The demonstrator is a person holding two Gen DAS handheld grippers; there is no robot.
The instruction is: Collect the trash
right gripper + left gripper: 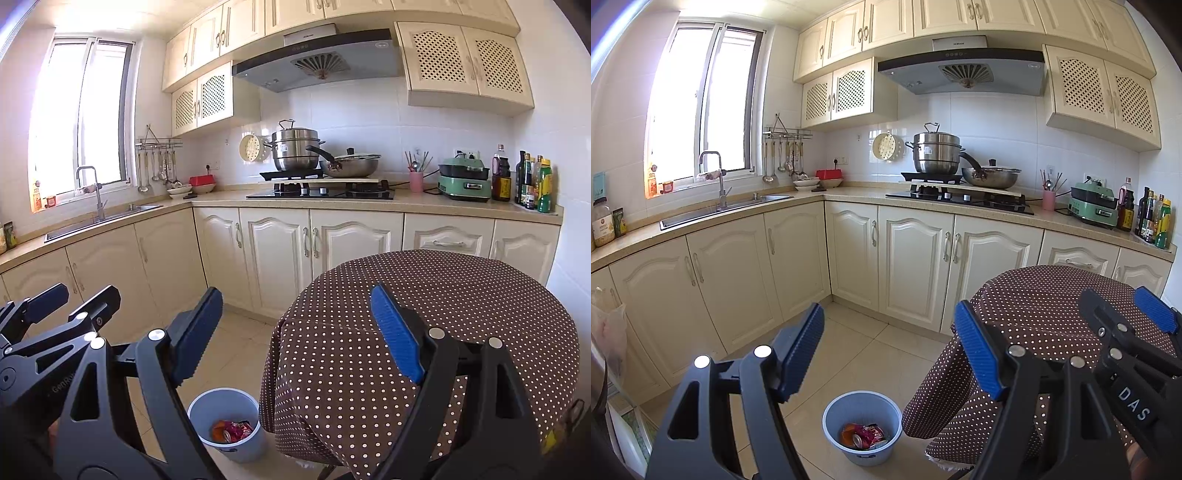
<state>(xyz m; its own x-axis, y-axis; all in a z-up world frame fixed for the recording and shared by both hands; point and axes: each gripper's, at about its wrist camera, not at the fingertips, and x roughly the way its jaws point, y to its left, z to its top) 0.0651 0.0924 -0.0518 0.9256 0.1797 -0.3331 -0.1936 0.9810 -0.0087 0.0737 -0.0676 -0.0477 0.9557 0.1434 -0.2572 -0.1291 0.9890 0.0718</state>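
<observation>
A light blue bin stands on the tiled floor beside a round table; it also shows in the right wrist view. Red and orange wrappers and a can lie inside it, also seen from the right. My left gripper is open and empty, held high above the bin. My right gripper is open and empty, above the table's left edge. The right gripper shows at the right of the left wrist view. The left gripper shows at the left of the right wrist view.
The table wears a brown polka-dot cloth. Cream cabinets line the far and left walls. The counter holds a sink, a stove with pots, a green appliance and bottles. A plastic bag hangs at left.
</observation>
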